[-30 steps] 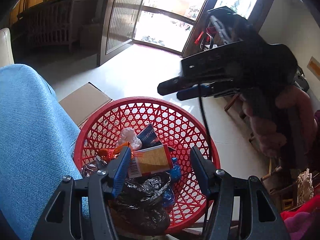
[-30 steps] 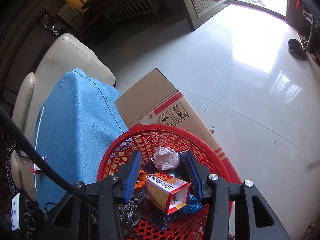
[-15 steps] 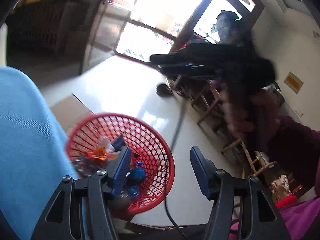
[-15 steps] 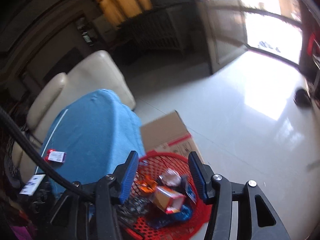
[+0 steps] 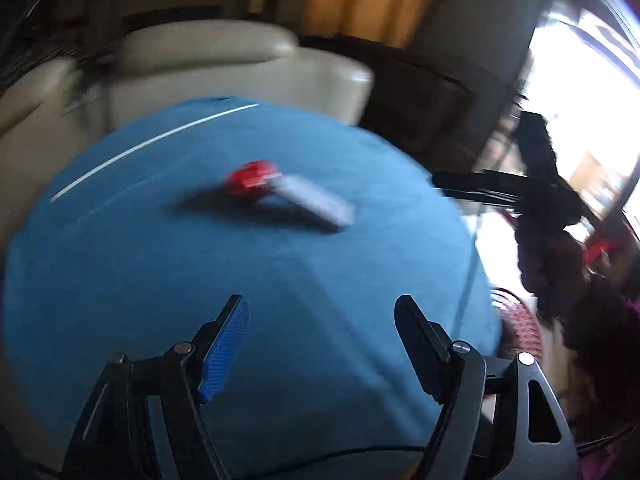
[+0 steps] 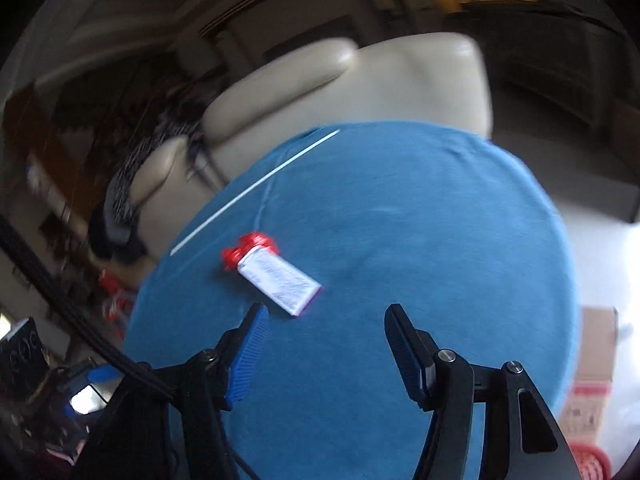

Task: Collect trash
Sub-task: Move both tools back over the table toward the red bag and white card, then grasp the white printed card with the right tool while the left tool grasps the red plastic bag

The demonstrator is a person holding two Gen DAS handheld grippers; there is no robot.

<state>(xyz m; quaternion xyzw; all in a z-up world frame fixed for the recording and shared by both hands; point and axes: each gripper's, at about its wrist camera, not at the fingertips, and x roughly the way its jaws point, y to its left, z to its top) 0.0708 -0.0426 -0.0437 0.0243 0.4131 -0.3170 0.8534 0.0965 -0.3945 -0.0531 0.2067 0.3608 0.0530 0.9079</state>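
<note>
A white packet (image 6: pixel 280 283) lies flat on the blue cloth-covered surface (image 6: pixel 400 240), touching a red wrapper (image 6: pixel 250 249) at its far left end. Both show blurred in the left wrist view, the white packet (image 5: pixel 318 205) and the red wrapper (image 5: pixel 250 178). My right gripper (image 6: pixel 325 322) is open and empty, just near and right of the packet. My left gripper (image 5: pixel 322 314) is open and empty, well short of both items. The red trash basket (image 5: pixel 520 324) peeks past the cloth's right edge, and its rim shows in the right wrist view (image 6: pixel 588 460).
A cream leather sofa (image 6: pixel 360 80) stands behind the blue surface. A cardboard box (image 6: pixel 592 364) sits on the floor at the right. The hand holding the other gripper (image 5: pixel 544 196) is at the right of the left wrist view.
Both grippers have swung away from the red basket and now face the blue surface with the packet and wrapper. Both stayed open and empty.
</note>
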